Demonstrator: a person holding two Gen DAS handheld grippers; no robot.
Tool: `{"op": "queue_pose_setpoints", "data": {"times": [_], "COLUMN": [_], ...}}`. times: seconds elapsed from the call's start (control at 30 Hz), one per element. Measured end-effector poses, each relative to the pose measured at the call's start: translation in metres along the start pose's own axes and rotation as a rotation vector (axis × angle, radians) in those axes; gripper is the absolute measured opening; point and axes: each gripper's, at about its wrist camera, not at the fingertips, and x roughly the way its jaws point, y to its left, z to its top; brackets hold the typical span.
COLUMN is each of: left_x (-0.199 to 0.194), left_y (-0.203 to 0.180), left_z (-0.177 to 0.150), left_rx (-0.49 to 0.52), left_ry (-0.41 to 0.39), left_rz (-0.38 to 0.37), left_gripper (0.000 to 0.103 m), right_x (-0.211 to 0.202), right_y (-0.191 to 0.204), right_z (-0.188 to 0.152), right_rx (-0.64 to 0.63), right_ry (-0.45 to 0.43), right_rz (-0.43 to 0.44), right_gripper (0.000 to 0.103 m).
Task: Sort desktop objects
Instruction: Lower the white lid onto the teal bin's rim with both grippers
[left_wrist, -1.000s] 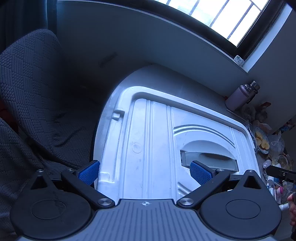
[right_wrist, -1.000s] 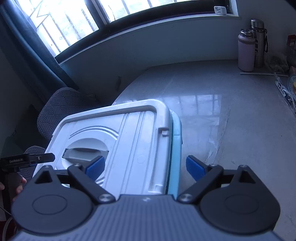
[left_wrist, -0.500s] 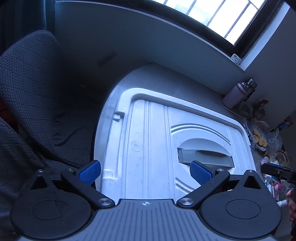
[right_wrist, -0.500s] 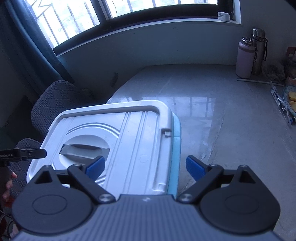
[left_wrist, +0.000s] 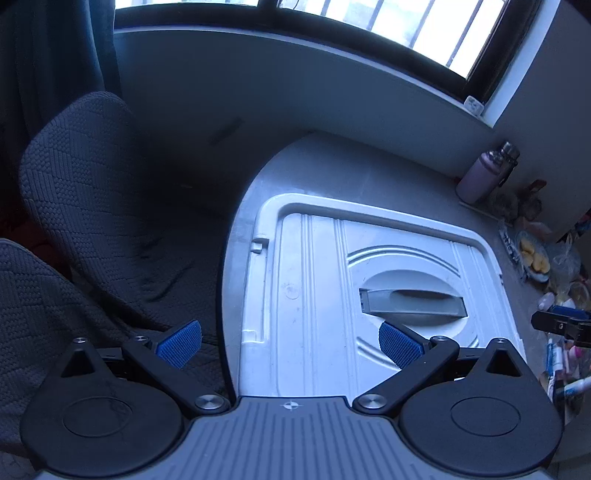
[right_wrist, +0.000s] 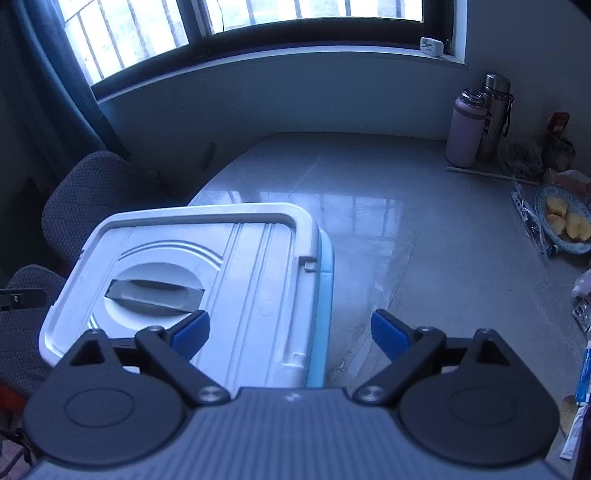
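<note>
A storage box with a white lid (left_wrist: 314, 295) and light blue body (right_wrist: 325, 295) stands closed at the table's near left corner; its lid (right_wrist: 251, 280) has a grey recessed handle (left_wrist: 410, 302). My left gripper (left_wrist: 290, 341) is open and empty above the lid's near left edge. My right gripper (right_wrist: 290, 332) is open and empty above the lid's near right edge. Small loose items (left_wrist: 561, 354) lie at the table's right side, and also show in the right wrist view (right_wrist: 583, 369).
Two flasks (right_wrist: 476, 125) stand at the back right by the wall. A bowl of yellow fruit (right_wrist: 565, 221) and bags sit at the right edge. Dark fabric chairs (left_wrist: 92, 221) stand left of the grey table (right_wrist: 424, 229). A window runs along the back.
Both grippers have risen and drawn back from the box, so the lid looks smaller and more of the table shows. Both stay open.
</note>
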Motion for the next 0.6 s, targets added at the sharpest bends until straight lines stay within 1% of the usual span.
{"op": "queue_pose_setpoints", "data": {"times": [0.1, 0.17, 0.3, 0.37, 0.43, 0.47, 0.53, 0.6], "left_x": [-0.004, -0.005, 0.008, 0.018, 0.032, 0.040, 0.054, 0.064], "left_y": [-0.001, 0.000, 0.001, 0.004, 0.009, 0.011, 0.018, 0.024], "left_z": [0.009, 0.016, 0.034, 0.043, 0.051, 0.054, 0.060, 0.065], "left_rx": [0.015, 0.027, 0.077, 0.080, 0.067, 0.057, 0.032, 0.006], "left_ry": [0.016, 0.032, 0.066, 0.090, 0.128, 0.152, 0.193, 0.213], "left_rz": [0.019, 0.020, 0.064, 0.082, 0.069, 0.062, 0.054, 0.064], "left_gripper": [0.103, 0.103, 0.103, 0.103, 0.103, 0.103, 0.103, 0.103], "right_x": [0.004, 0.006, 0.016, 0.023, 0.031, 0.035, 0.042, 0.049], "right_y": [0.008, 0.013, 0.020, 0.023, 0.023, 0.022, 0.019, 0.014], "right_z": [0.004, 0.008, 0.020, 0.026, 0.031, 0.033, 0.039, 0.042], "right_rx": [-0.024, -0.043, -0.067, -0.073, -0.064, -0.056, -0.035, -0.013], "right_ry": [0.052, 0.068, 0.099, 0.124, 0.150, 0.165, 0.195, 0.223], "right_rz": [-0.020, -0.022, -0.012, -0.007, -0.010, -0.012, -0.012, -0.015], "right_gripper": [0.094, 0.094, 0.092, 0.091, 0.085, 0.079, 0.072, 0.067]}}
